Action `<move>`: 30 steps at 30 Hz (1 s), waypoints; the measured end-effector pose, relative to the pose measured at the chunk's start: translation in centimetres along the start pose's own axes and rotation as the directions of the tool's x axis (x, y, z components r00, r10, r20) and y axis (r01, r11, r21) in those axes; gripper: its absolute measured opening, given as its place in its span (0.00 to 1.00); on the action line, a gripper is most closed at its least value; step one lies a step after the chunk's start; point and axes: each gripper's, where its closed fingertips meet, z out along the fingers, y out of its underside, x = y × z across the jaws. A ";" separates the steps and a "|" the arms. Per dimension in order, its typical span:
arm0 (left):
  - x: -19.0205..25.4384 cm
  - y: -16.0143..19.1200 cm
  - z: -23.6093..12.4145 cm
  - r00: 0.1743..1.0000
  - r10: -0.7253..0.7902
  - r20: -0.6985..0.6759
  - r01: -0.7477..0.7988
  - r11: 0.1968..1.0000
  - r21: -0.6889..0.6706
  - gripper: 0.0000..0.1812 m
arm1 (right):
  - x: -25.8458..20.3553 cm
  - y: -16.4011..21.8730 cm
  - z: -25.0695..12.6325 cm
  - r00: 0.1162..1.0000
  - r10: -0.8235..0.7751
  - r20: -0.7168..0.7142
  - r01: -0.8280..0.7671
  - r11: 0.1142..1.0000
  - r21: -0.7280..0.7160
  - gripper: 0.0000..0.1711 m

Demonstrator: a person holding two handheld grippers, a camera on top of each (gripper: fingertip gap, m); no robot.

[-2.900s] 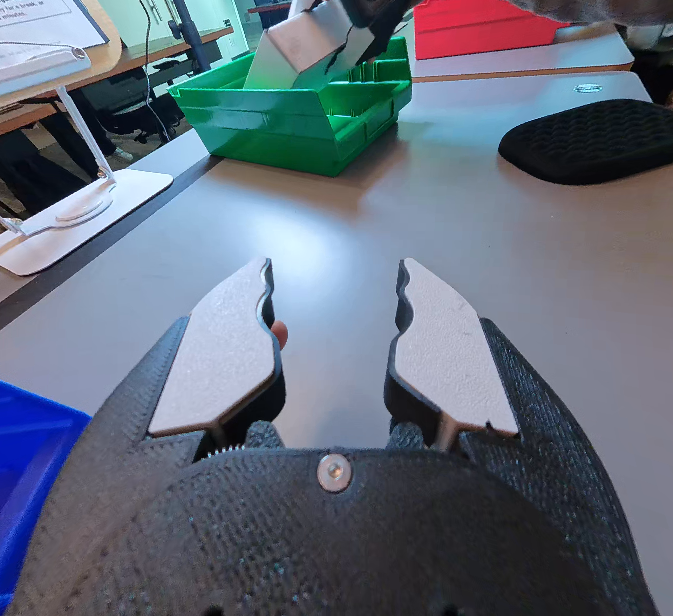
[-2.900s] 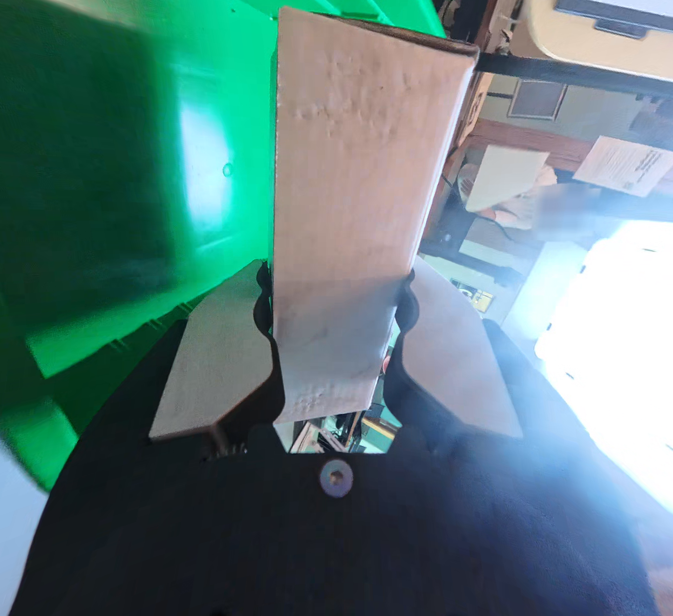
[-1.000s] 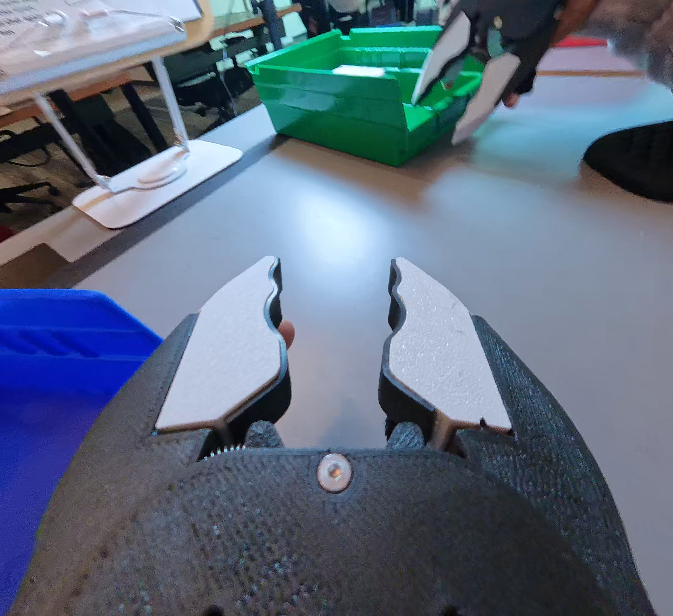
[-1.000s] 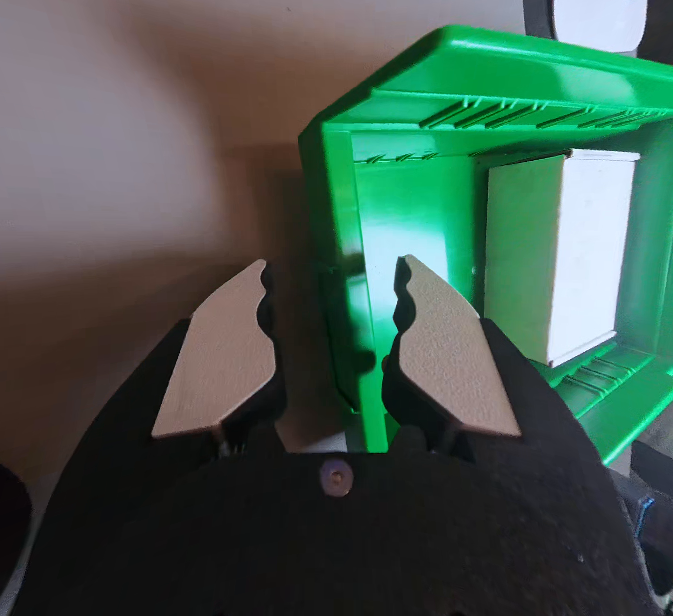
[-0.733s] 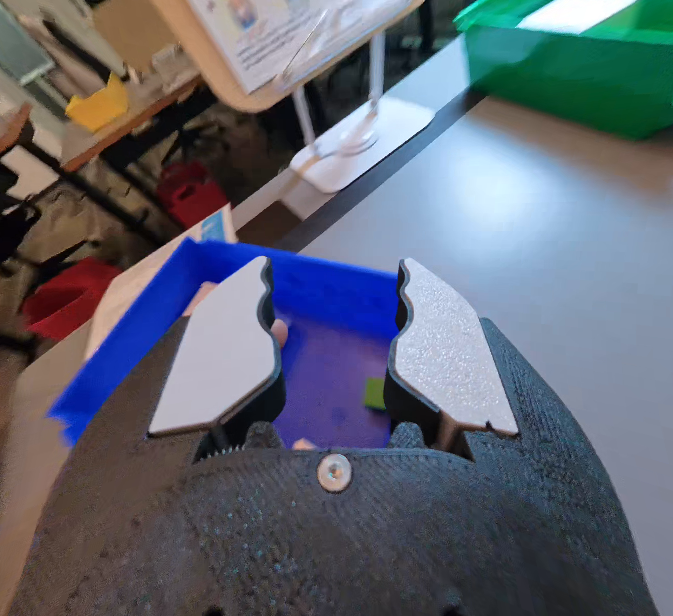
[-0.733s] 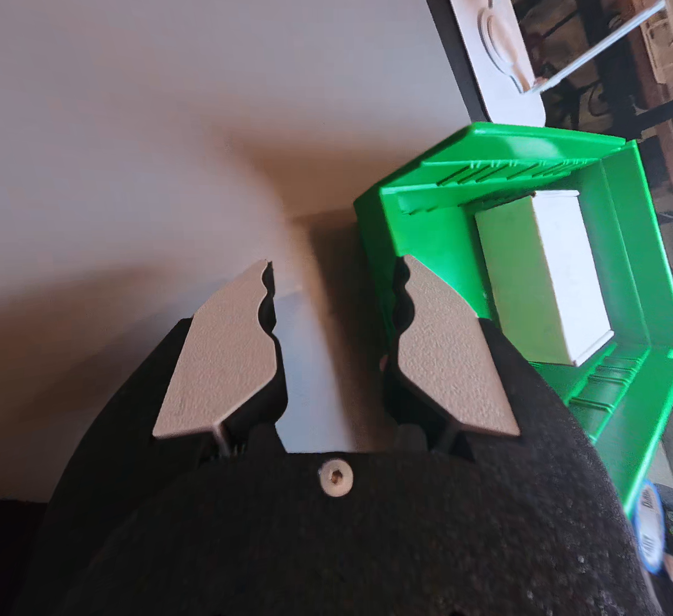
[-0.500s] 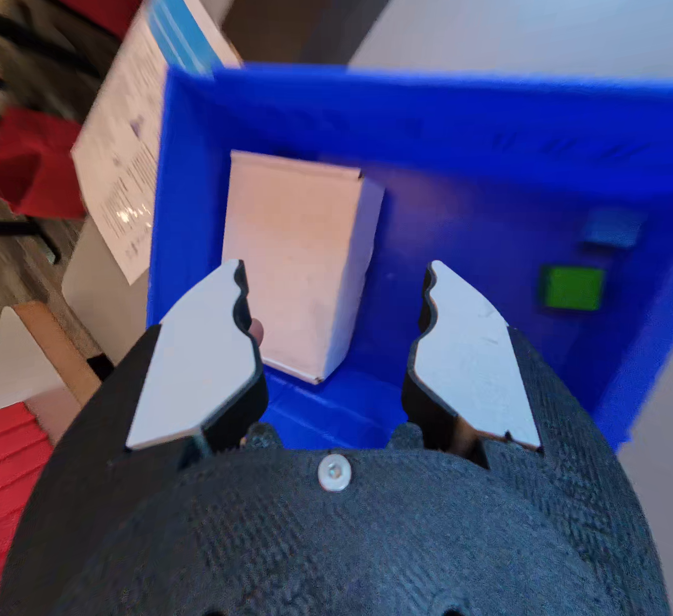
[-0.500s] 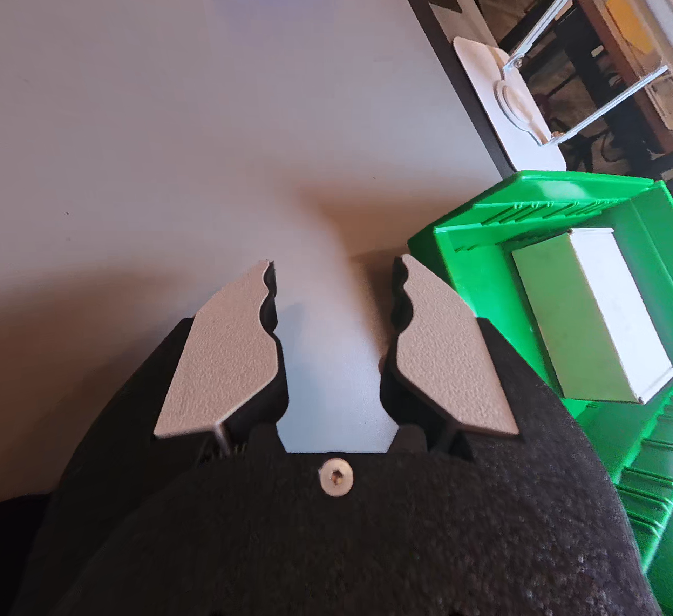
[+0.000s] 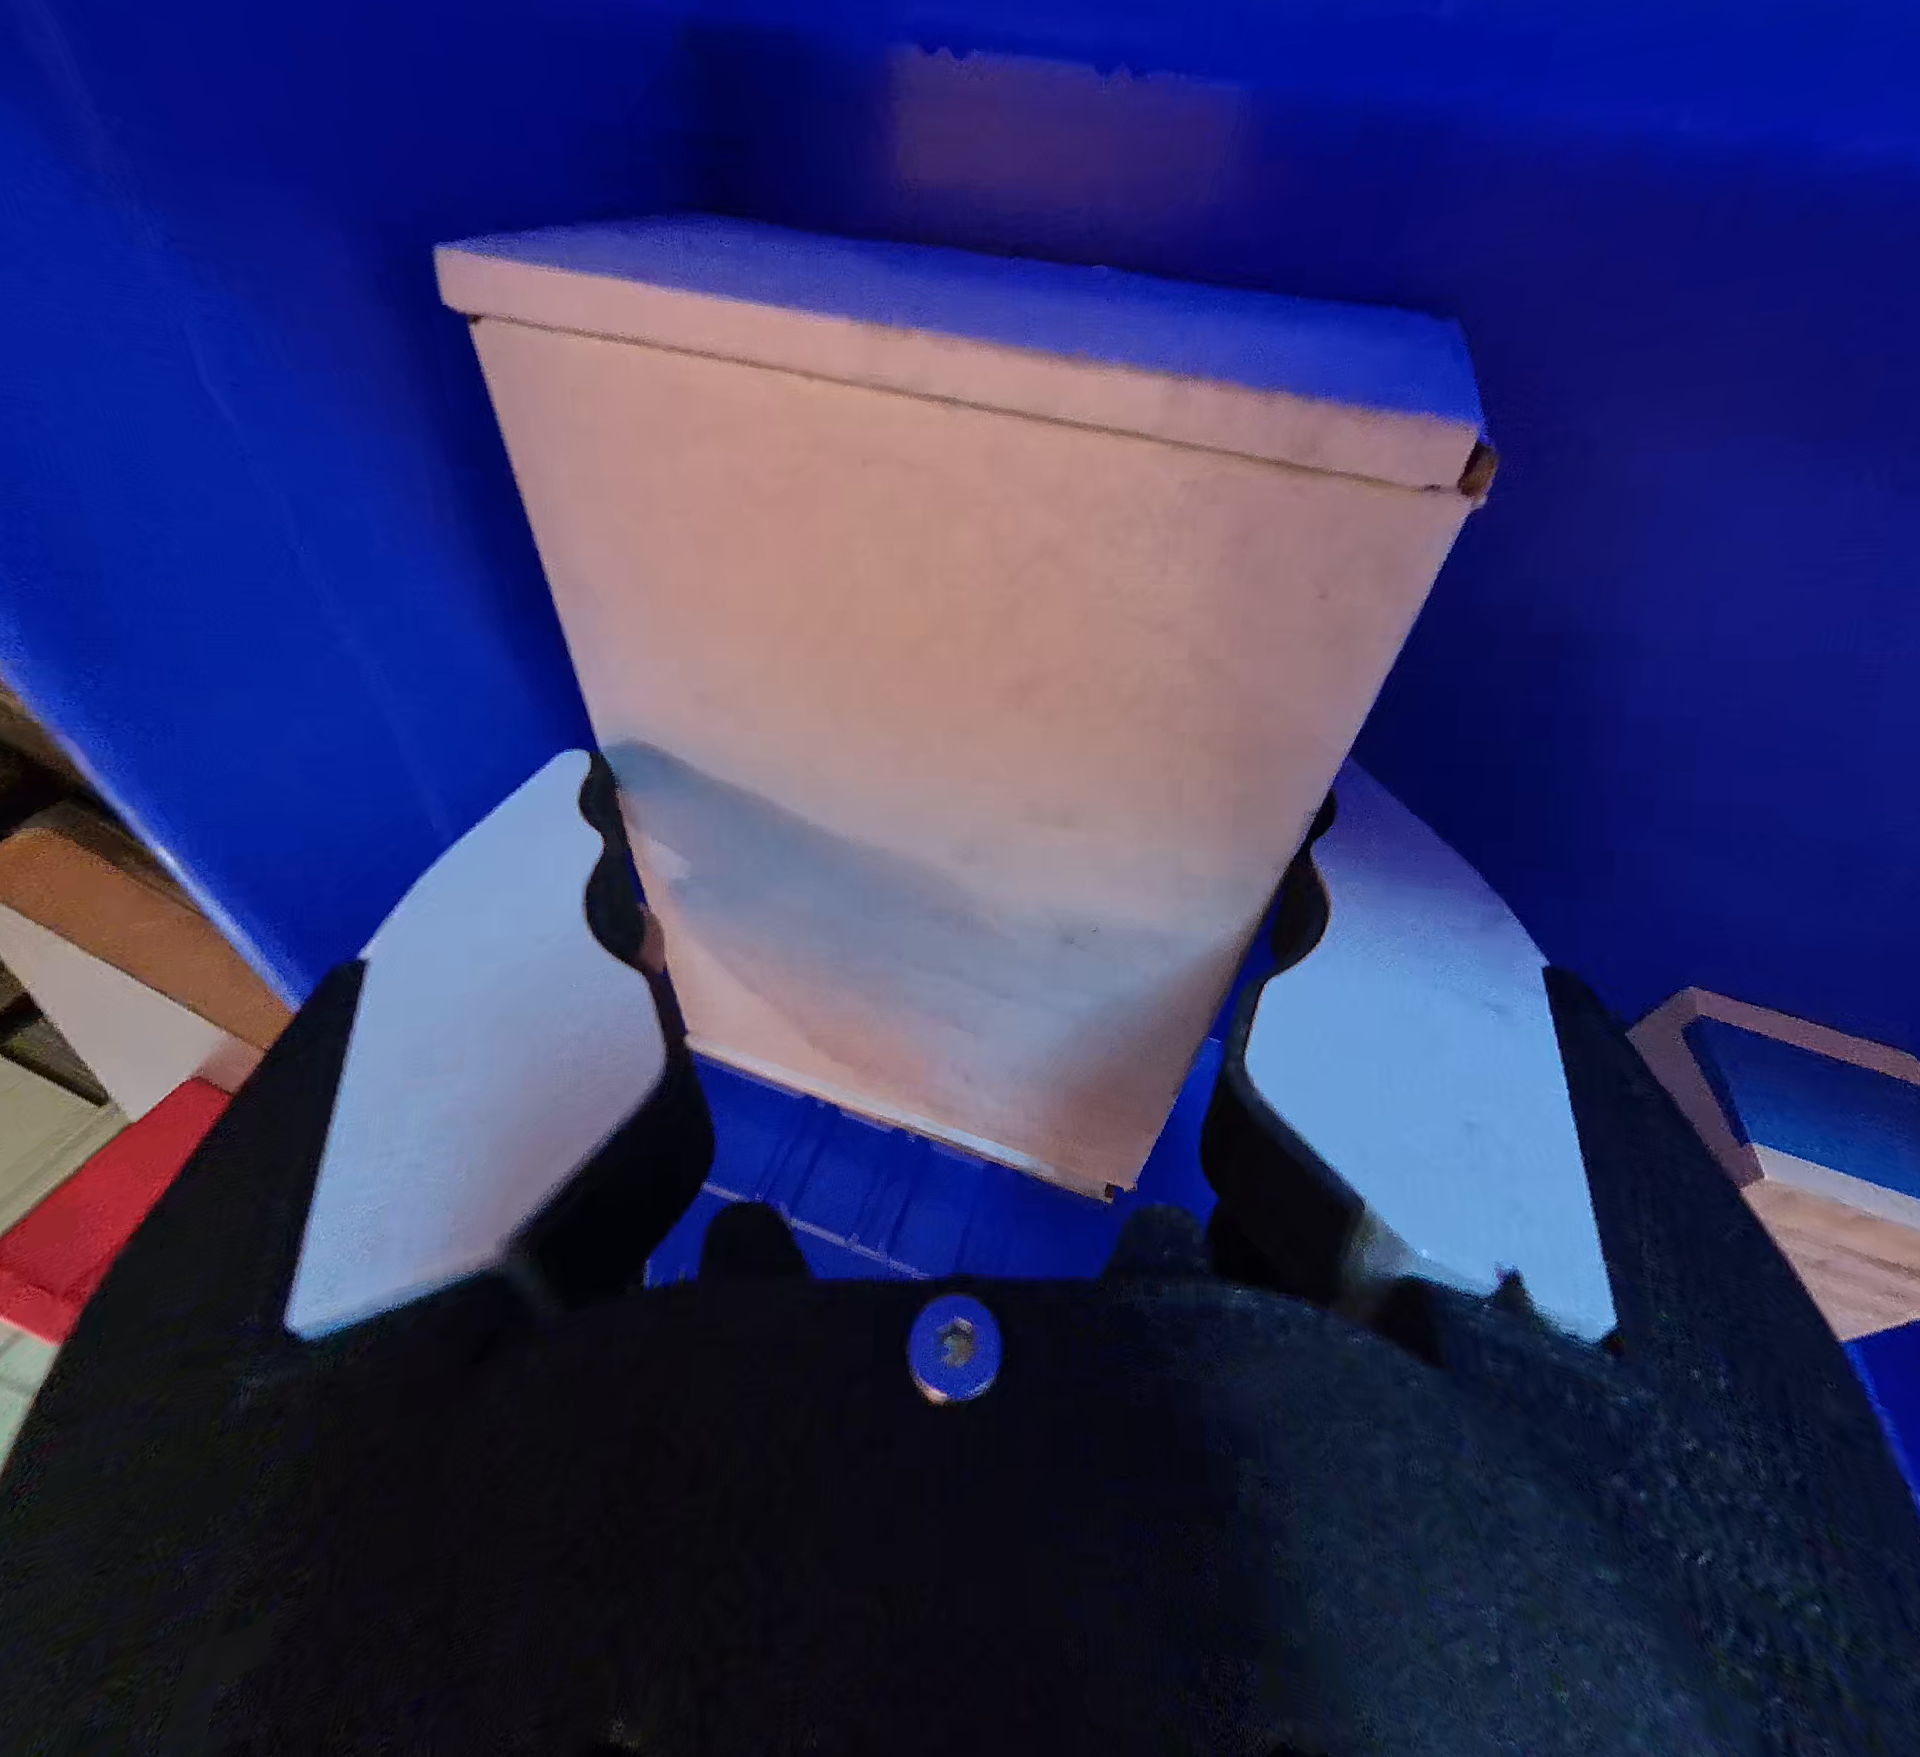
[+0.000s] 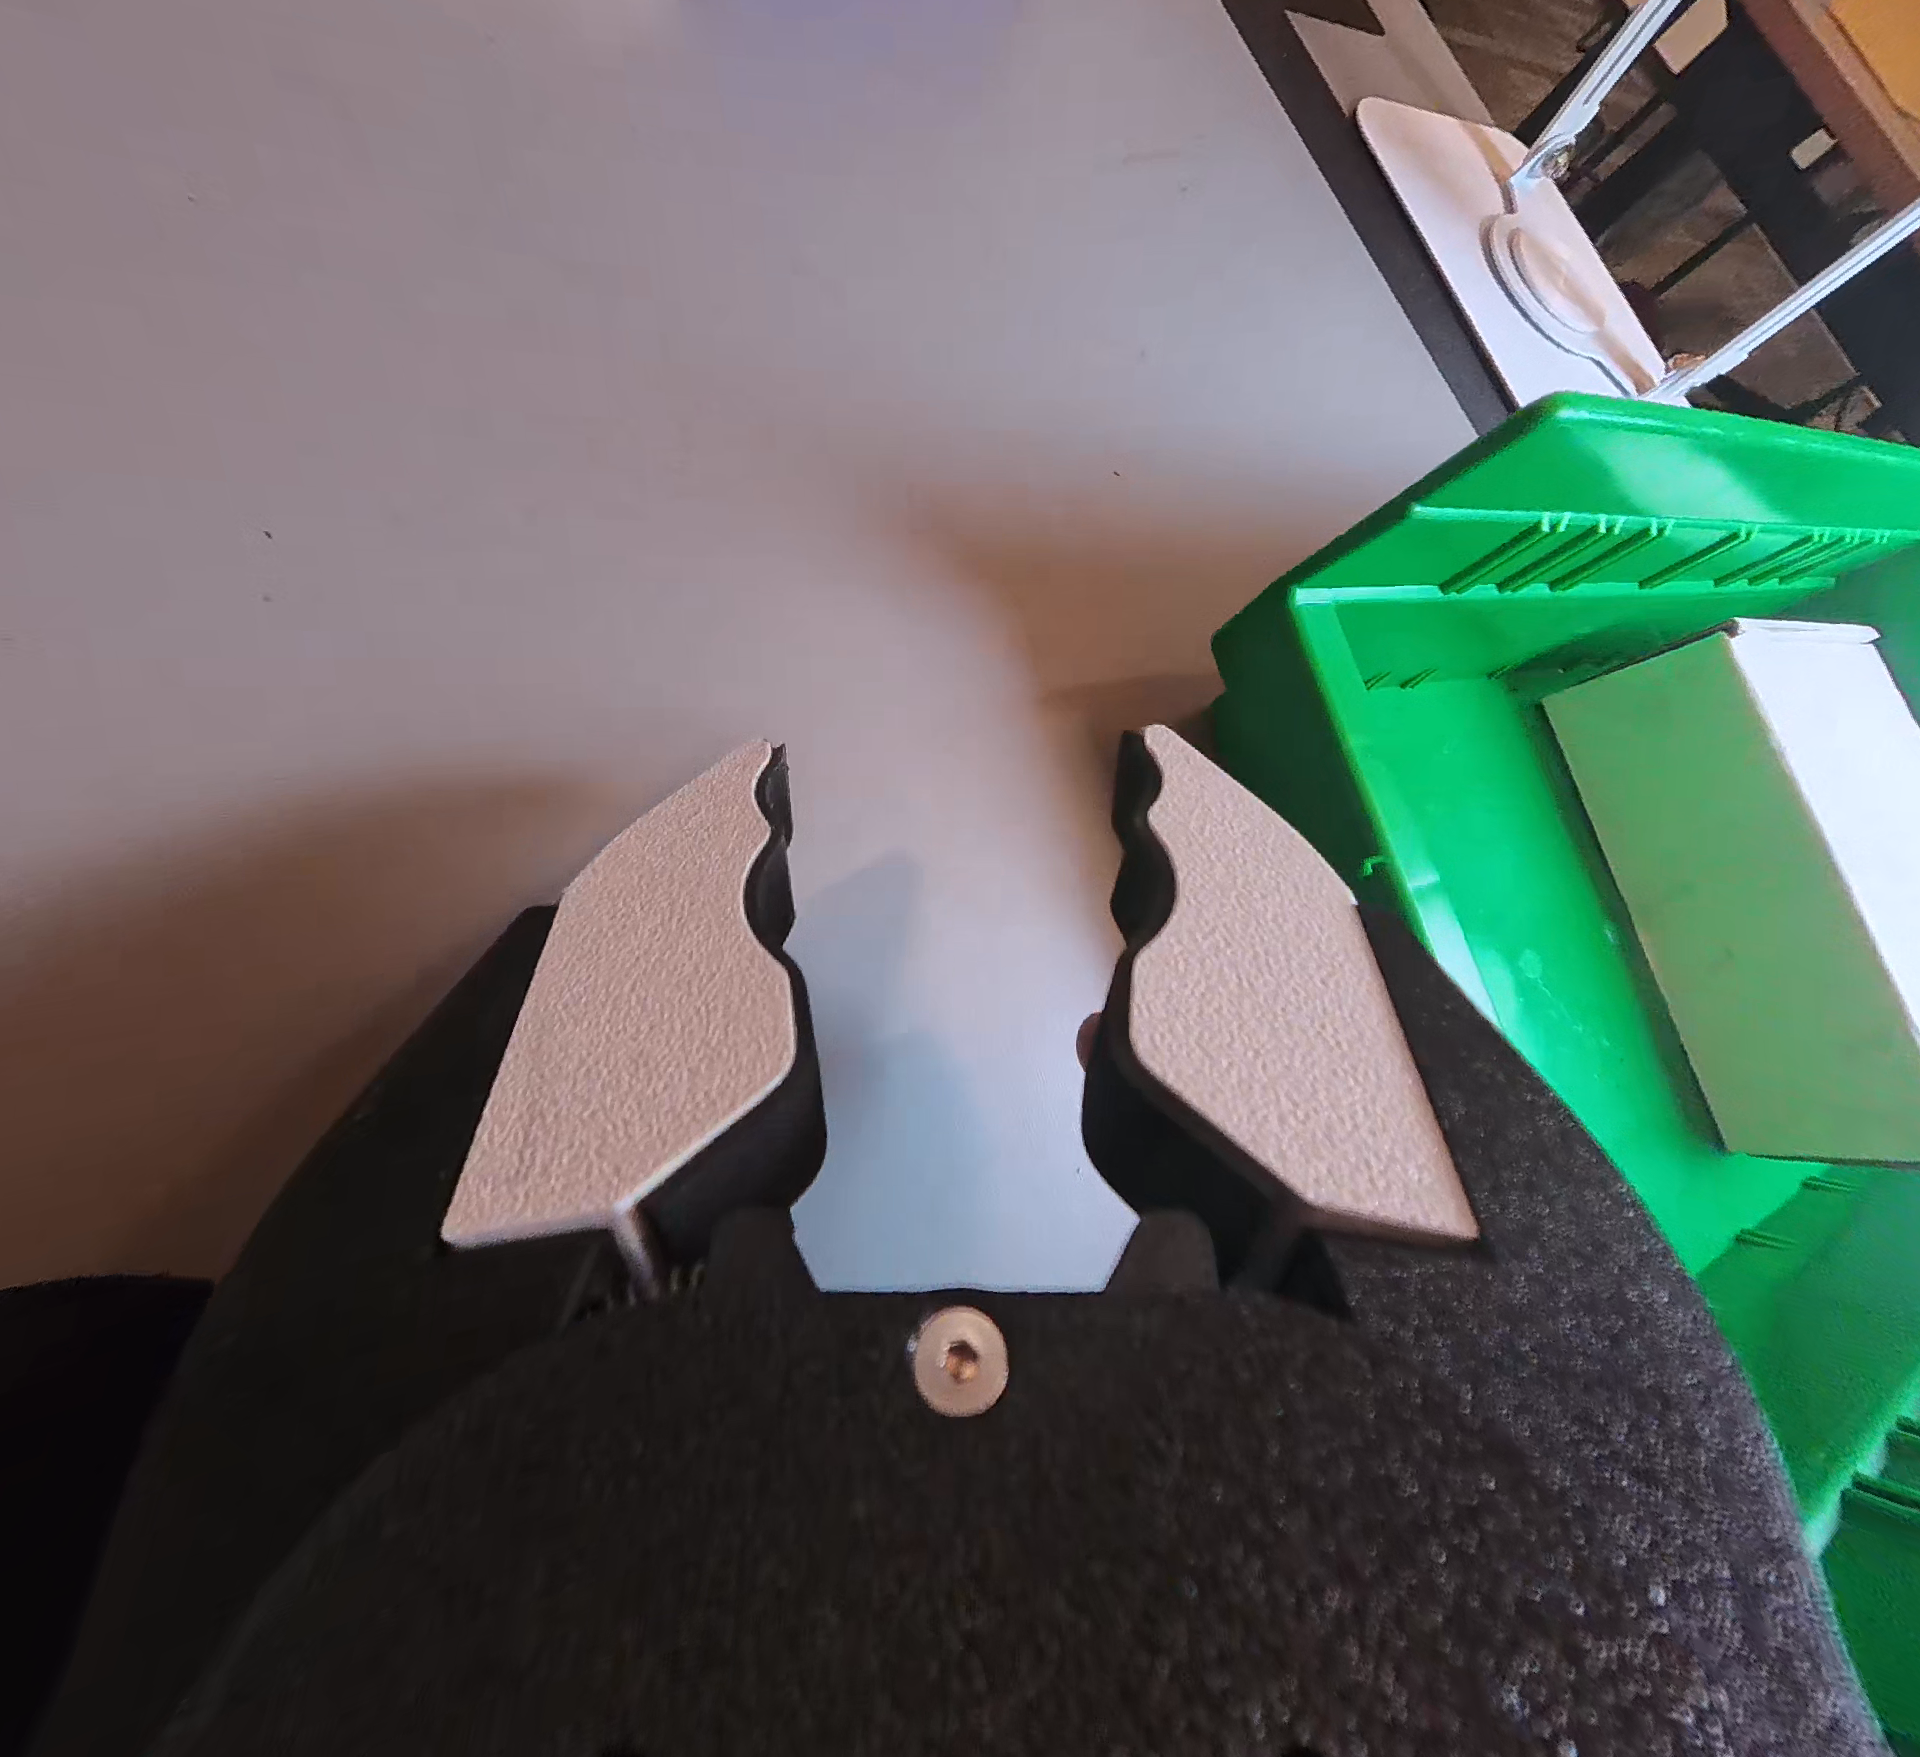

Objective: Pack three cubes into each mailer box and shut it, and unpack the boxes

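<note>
While right gripper point(image 10: 948, 834), jaws apart, left green bin point(image 10: 1455, 772), left gripper point(image 9: 951, 886) dropped into blue bin point(image 9: 260, 357), apparently clamping closed mailer box point(image 9: 966, 647); next unpack.

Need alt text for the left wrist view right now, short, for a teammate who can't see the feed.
The left gripper straddles a closed white mailer box standing inside a blue bin, one finger on each side of the box; whether the pads touch it is unclear. A wooden cube sits at the right edge.

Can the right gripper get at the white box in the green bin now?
Probably yes. The right gripper is open and empty over the table, beside the bin. The bin has no cover and nothing lies over the box.
</note>
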 end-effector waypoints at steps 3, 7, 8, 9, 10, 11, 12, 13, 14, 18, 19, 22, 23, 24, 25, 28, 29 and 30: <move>1.3 -0.1 -0.5 0.998 0.056 0.008 -0.056 0.998 0.028 0.66 | 0.0 -0.1 -0.2 1.000 0.001 0.004 -0.001 1.000 0.011 0.35; 4.6 0.2 -1.6 0.989 0.146 -0.017 -0.145 0.988 0.052 0.66 | -0.4 -0.3 -0.2 1.000 -0.021 0.011 0.021 1.000 0.011 0.35; 5.4 0.2 -2.0 0.987 0.160 -0.029 -0.158 0.986 0.062 0.66 | -0.6 -0.4 -0.2 1.000 -0.022 0.016 0.022 1.000 0.013 0.35; 5.8 0.2 -2.4 0.986 0.165 -0.027 -0.163 0.984 0.077 0.65 | -0.7 -0.5 -0.2 1.000 -0.022 0.021 0.021 1.000 0.017 0.35; 5.9 0.0 -2.8 0.985 0.174 -0.012 -0.172 0.980 0.096 0.64 | -0.8 -0.6 -0.2 0.999 -0.019 0.028 0.019 1.000 0.020 0.35; 5.9 -0.1 -3.2 0.984 0.179 -0.008 -0.177 0.978 0.107 0.65 | -0.9 -0.6 -0.1 0.999 -0.016 0.036 0.015 1.000 0.022 0.35; 5.9 0.0 -3.4 0.984 0.177 -0.018 -0.174 0.979 0.111 0.67 | -1.0 -0.6 0.0 0.999 -0.012 0.043 0.011 1.000 0.024 0.35; 5.8 0.1 -3.5 0.984 0.174 -0.028 -0.169 0.979 0.110 0.69 | -1.0 -0.5 0.0 0.999 -0.007 0.049 0.006 1.000 0.025 0.35; 5.6 0.2 -3.5 0.984 0.174 -0.038 -0.170 0.980 0.101 0.69 | -1.1 -0.5 0.1 0.999 -0.002 0.052 0.001 1.000 0.025 0.35; 5.5 0.9 -2.1 0.977 0.165 -0.137 -0.160 0.986 0.043 0.73 | -0.9 -0.3 0.1 0.999 0.008 0.050 -0.009 1.000 0.021 0.35; 5.9 1.0 -1.5 0.971 0.164 -0.172 -0.161 0.986 0.035 0.73 | -0.8 -0.3 0.1 0.999 0.011 0.047 -0.012 1.000 0.020 0.35; 6.7 0.8 -0.5 0.958 0.160 -0.238 -0.151 0.987 0.054 0.78 | -0.6 -0.2 0.1 0.999 0.023 0.044 -0.025 0.999 0.025 0.34; 6.7 0.7 -0.5 0.957 0.160 -0.241 -0.144 0.986 0.082 0.78 | -0.5 -0.2 0.1 0.999 0.030 0.045 -0.031 0.999 0.028 0.34; 6.7 0.5 -0.5 0.958 0.156 -0.239 -0.134 0.985 0.106 0.78 | -0.5 -0.2 0.1 0.998 0.037 0.046 -0.038 0.999 0.030 0.34; 6.7 0.5 -0.6 0.961 0.139 -0.238 -0.114 0.987 0.115 0.78 | -0.5 -0.2 0.1 0.998 0.040 0.047 -0.042 0.999 0.031 0.34; 6.4 0.6 -1.1 0.971 0.129 -0.200 -0.101 0.984 0.145 0.78 | -0.4 -0.2 0.1 0.998 0.038 0.044 -0.040 0.999 0.032 0.34; 6.2 0.6 -1.6 0.975 0.124 -0.182 -0.094 0.982 0.165 0.77 | -0.4 -0.2 0.0 0.998 0.037 0.041 -0.038 0.999 0.034 0.34; 6.0 0.5 -2.4 0.979 0.118 -0.166 -0.085 0.978 0.191 0.77 | -0.4 -0.3 0.0 0.999 0.036 0.039 -0.037 0.999 0.036 0.34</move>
